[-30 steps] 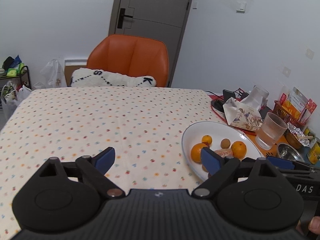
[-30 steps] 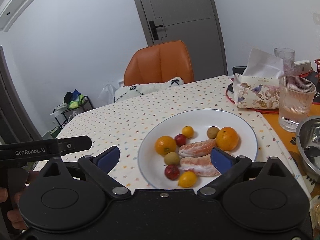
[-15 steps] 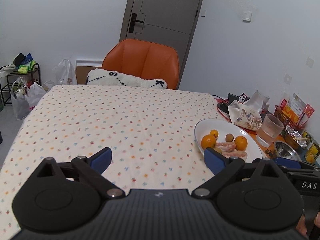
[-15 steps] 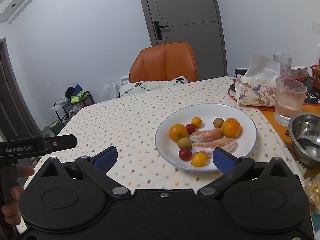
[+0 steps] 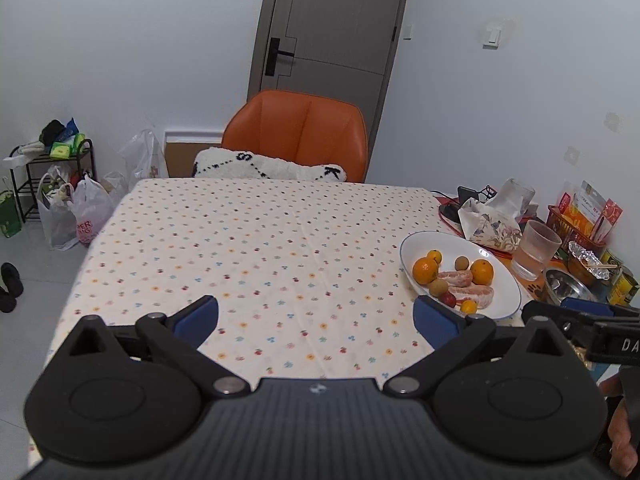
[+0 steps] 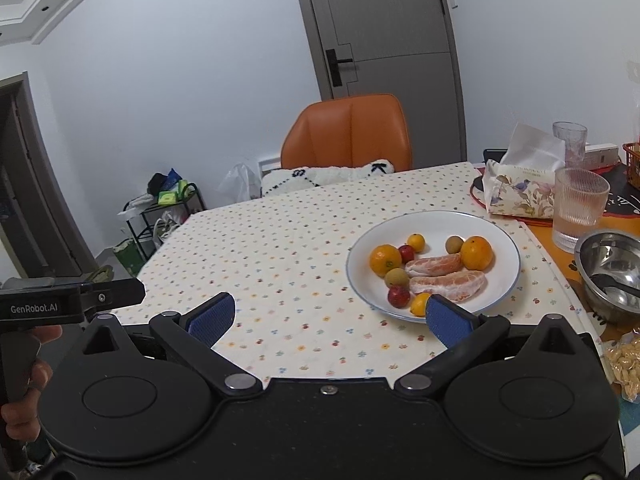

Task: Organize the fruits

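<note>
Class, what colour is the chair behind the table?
Orange chair; clearest in the left wrist view.

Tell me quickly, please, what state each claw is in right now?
Left claw: open, holding nothing, above the tablecloth.
Right claw: open, holding nothing, short of the plate.

Both tools farther from plate (image 6: 508, 288)

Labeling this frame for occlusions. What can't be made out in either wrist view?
- Steel bowl: right wrist view, cut off by the right edge; contents unclear beyond a utensil.
- Plate: left wrist view, near rim hidden behind the left gripper finger.
- Snack packets: left wrist view, print too small.
- Bag: right wrist view, cut off by the edge.
</note>
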`<state>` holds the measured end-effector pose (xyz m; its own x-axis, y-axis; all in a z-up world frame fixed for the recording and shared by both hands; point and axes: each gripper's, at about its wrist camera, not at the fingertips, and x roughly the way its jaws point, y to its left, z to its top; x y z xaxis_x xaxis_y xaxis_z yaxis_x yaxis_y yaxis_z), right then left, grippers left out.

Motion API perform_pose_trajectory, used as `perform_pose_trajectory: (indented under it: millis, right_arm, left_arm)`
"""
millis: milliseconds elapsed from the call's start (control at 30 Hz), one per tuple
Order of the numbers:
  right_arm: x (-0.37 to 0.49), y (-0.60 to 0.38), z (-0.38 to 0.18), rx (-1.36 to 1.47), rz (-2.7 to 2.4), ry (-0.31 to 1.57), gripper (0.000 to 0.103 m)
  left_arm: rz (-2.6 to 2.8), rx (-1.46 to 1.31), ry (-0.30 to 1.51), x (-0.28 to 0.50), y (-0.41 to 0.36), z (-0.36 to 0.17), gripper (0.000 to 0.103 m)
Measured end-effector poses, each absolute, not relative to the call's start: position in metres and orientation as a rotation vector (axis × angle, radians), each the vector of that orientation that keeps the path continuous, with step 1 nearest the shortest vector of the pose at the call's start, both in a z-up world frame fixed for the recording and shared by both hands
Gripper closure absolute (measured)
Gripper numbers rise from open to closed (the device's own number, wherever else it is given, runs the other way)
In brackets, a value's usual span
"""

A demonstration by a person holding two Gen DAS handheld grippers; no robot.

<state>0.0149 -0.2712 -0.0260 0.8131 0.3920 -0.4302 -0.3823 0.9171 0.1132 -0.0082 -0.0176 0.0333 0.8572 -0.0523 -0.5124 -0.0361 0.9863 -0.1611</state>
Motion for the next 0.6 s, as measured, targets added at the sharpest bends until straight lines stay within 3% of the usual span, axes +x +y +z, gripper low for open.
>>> perform_pose_trajectory:
  millis: [600]
  right_arm:
    - [-0.03, -0.263, -0.016, 0.011, 0.477, 0.474, 0.0]
  left_arm:
    - [-0.012, -0.118, 0.532, -0.056, 0.008, 0.044, 0.0]
